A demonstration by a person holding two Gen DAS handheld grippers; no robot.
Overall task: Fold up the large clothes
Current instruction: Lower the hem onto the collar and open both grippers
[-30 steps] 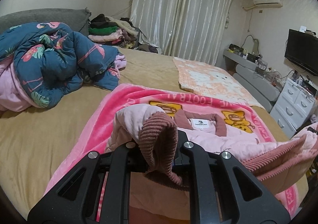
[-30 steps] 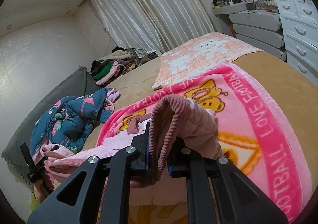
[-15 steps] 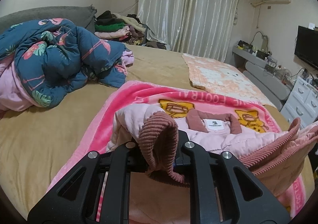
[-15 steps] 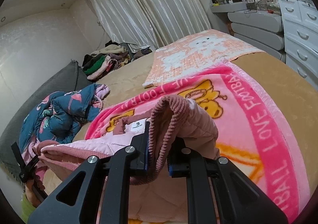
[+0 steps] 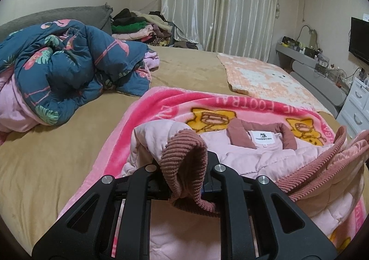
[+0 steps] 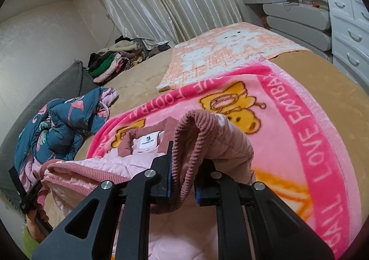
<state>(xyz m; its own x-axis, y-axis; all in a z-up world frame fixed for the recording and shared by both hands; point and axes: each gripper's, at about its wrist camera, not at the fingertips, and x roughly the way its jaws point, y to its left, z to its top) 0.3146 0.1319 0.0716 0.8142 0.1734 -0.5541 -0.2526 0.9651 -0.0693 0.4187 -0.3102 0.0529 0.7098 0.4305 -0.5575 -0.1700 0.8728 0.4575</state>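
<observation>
A pink quilted jacket [image 5: 251,156] with a ribbed dusty-rose hem lies on a bright pink cartoon blanket [image 5: 161,107], collar and white label [image 5: 263,139] facing me. My left gripper [image 5: 184,173] is shut on one corner of the hem, which folds up over its fingers. My right gripper [image 6: 183,167] holds the other corner of the jacket [image 6: 230,142]; its jaws are opening slightly with the ribbed hem still pinched between the blue pads. The hem hangs raised between the two grippers. The left gripper [image 6: 25,193] shows at the left edge of the right wrist view.
A crumpled blue flamingo quilt [image 5: 69,71] lies on the tan bed [image 5: 46,156] to the left. A stack of folded clothes [image 5: 138,27] sits by the curtains. An orange-and-white blanket [image 5: 260,78] lies further back. White drawers [image 5: 355,107] stand past the bed's right edge.
Both grippers have carried the jacket's hem forward and lower toward the collar. The folded-over part now hangs closer above the jacket's upper half. The right pads look slightly wider apart.
</observation>
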